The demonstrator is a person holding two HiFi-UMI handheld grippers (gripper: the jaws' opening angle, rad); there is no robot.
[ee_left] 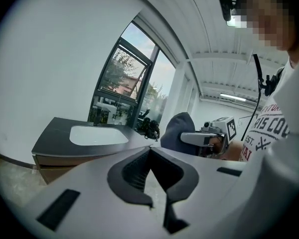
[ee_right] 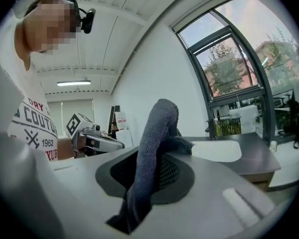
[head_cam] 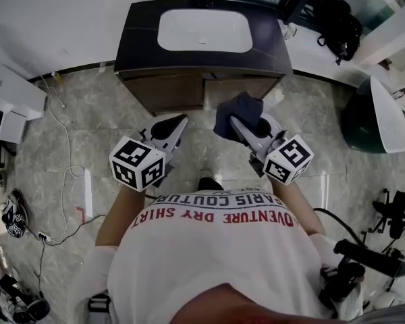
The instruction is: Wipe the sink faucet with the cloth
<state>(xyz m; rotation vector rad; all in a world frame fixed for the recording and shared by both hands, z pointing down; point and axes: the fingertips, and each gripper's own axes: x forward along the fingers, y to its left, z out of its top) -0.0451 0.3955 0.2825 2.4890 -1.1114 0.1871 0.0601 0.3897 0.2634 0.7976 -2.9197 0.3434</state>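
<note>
Short of the dark table point(head_cam: 138, 42) with its white sink point(head_cam: 202, 31), I log: 1 right gripper point(head_cam: 235, 121) clamped on the blue-grey cloth point(head_cam: 246, 106); 1 left gripper point(head_cam: 179, 121), jaws together, empty.

Sink point(head_cam: 204, 31) lies ahead; cloth point(head_cam: 246, 105) in right tongs point(head_cam: 245, 128), left tongs point(head_cam: 178, 123) alongside

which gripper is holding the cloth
The right gripper: its jaws are shut on the dark blue cloth. The left gripper has jaws together, nothing between them.

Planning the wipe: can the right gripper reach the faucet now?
Probably not yet: right gripper, holding the cloth, hangs short of the vanity; faucet stands beyond the sink. Path looks clear.
</note>
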